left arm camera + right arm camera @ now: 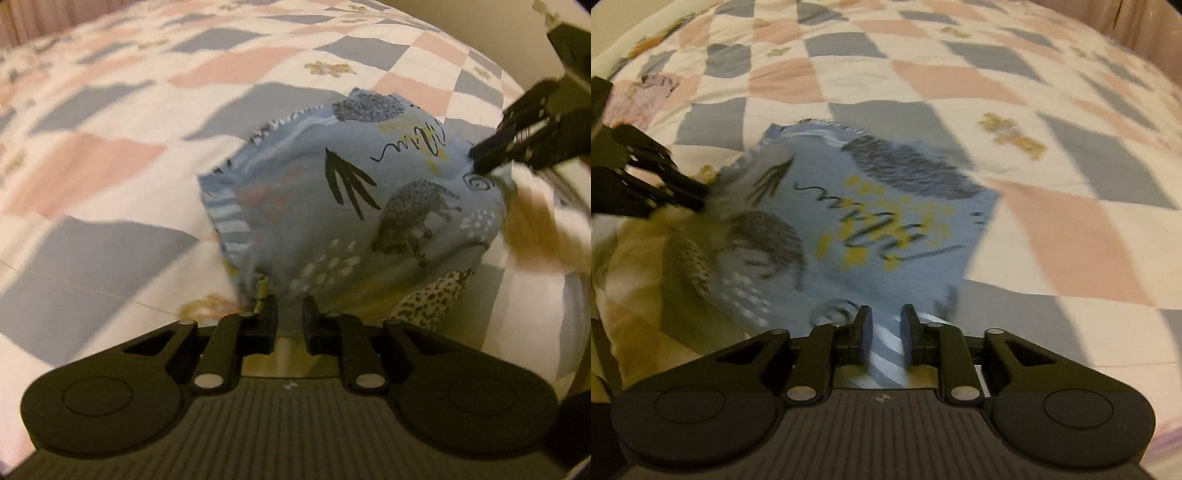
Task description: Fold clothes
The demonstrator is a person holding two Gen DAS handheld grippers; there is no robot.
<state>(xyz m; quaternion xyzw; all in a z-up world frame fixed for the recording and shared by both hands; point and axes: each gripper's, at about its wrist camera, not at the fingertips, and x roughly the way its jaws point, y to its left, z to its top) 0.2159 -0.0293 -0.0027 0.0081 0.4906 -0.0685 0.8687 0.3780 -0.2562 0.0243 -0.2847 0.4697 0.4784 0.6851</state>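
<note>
Lying on the bed just ahead of both your grippers is the blue printed garment (pixel 354 206), a small piece with hedgehog figures, a black arrow-like mark, script lettering and yellow dots. Your left gripper (pixel 290 308) has its jaws nearly together on the near edge of the cloth, pinching a bunched fold between them. Your right gripper (pixel 886 319) holds an opposite edge, a striped blue-and-white band of fabric caught between its close-set fingers. In the left view your right gripper reaches in from the right and meets the garment beside a small spiral print. The cloth spans the two grippers, raised and rumpled rather than flat. Beneath it spreads the quilt (pixel 1052 229), checked in pink, grey-blue and white. Both views are motion-blurred.
</note>
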